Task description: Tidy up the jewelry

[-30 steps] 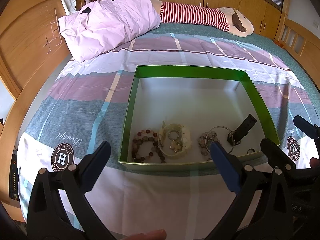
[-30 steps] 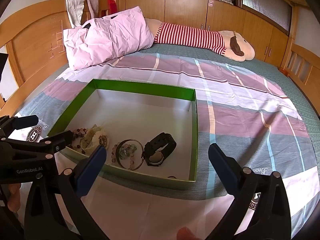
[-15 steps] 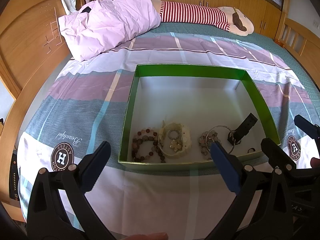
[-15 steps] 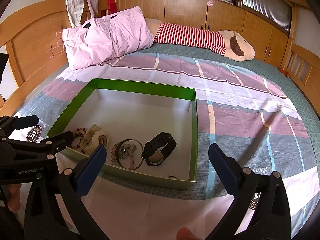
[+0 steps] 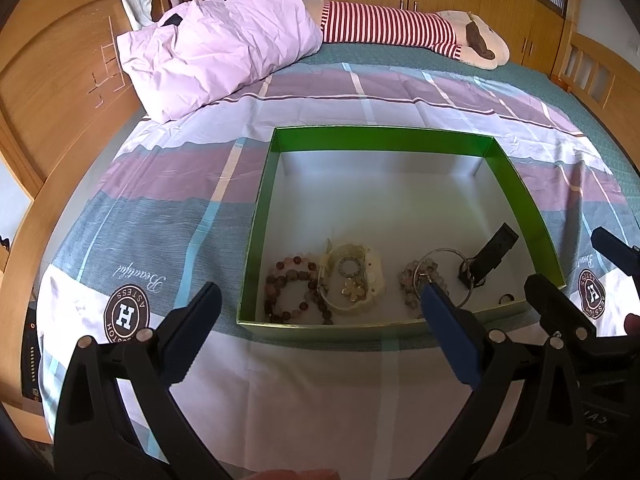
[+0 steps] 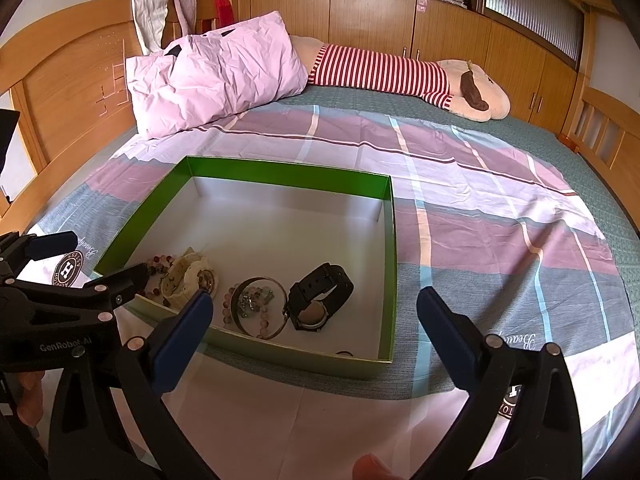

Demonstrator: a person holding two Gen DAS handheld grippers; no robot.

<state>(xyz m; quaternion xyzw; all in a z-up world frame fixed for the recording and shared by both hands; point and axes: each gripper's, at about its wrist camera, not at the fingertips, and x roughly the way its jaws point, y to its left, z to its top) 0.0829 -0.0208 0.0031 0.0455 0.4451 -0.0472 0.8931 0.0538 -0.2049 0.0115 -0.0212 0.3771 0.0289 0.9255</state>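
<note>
change: none across the last second | left claw (image 5: pixel 320 312) and right claw (image 6: pixel 314 316) both spread wide, empty | beaded bracelets (image 5: pixel 294 294), black wristwatch (image 6: pixel 322 298) along near edge of green cardboard box (image 5: pixel 380 140) on bed | sorting looks finished or paused

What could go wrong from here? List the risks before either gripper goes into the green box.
1. The metal bangle lies over a beaded bracelet and touches the black watch; lifting one may drag the others.
2. The cream piece overlaps the dark bead bracelet, so beads could snag.
3. The green box sits on soft bedding; a push from the open left gripper or right gripper on the near wall could tip it.
</note>
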